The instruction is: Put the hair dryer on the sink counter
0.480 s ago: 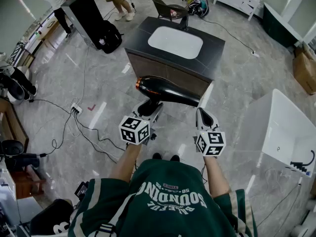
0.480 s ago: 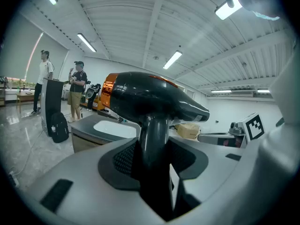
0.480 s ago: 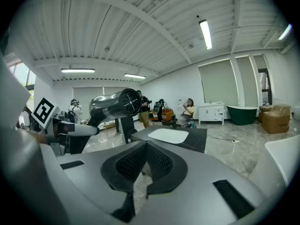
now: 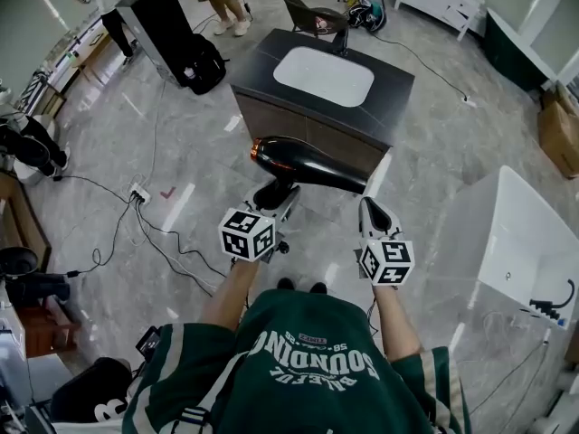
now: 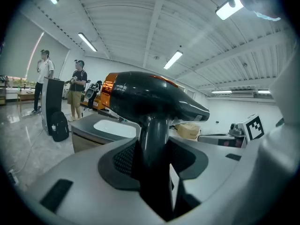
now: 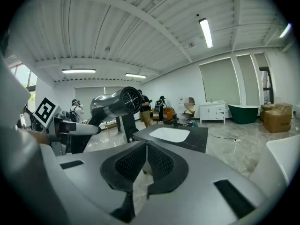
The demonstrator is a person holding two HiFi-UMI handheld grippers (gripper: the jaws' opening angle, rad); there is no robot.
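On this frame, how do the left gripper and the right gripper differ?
The left gripper is clamped on the handle of the hair dryer; the right gripper holds nothing. The left gripper's jaws stand wide, spread by that handle; the right gripper's jaws are closed together. Shared: both are held side by side over the floor, pointing toward the sink counter and short of it.

The head view looks steeply down from above the person, with the tabletop [image 4: 398,87] ahead. The left and right gripper views sit close behind their own jaws, facing that tabletop, apparently near level. All three share the tabletop and dryer [image 4: 308,163].
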